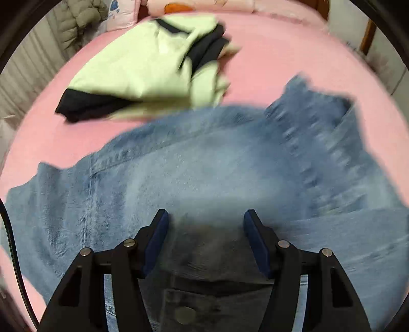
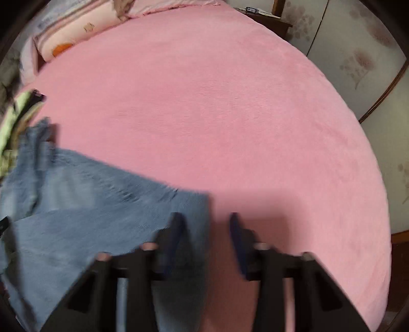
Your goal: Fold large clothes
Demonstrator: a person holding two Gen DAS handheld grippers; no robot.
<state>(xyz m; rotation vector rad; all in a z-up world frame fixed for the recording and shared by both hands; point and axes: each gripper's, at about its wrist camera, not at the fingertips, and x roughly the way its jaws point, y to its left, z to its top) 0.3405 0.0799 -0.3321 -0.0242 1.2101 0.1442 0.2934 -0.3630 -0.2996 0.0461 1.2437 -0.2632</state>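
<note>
A large blue denim garment (image 1: 204,173) lies spread on the pink bed (image 1: 268,56), blurred by motion. Its metal button (image 1: 185,315) shows near the bottom of the left wrist view. My left gripper (image 1: 205,222) is open just above the denim, with cloth between and below its fingers. In the right wrist view the denim (image 2: 84,212) covers the lower left of the pink bed (image 2: 217,115). My right gripper (image 2: 205,227) is open over the denim's right edge, its left finger (image 2: 173,235) above cloth and its right finger (image 2: 239,237) above bare bed.
A folded pale green and black garment (image 1: 143,66) lies on the bed beyond the denim; its edge shows in the right wrist view (image 2: 15,120). Pillows (image 2: 74,33) lie at the head of the bed. A padded jacket (image 1: 79,23) hangs far left. A patterned wardrobe (image 2: 358,63) stands right.
</note>
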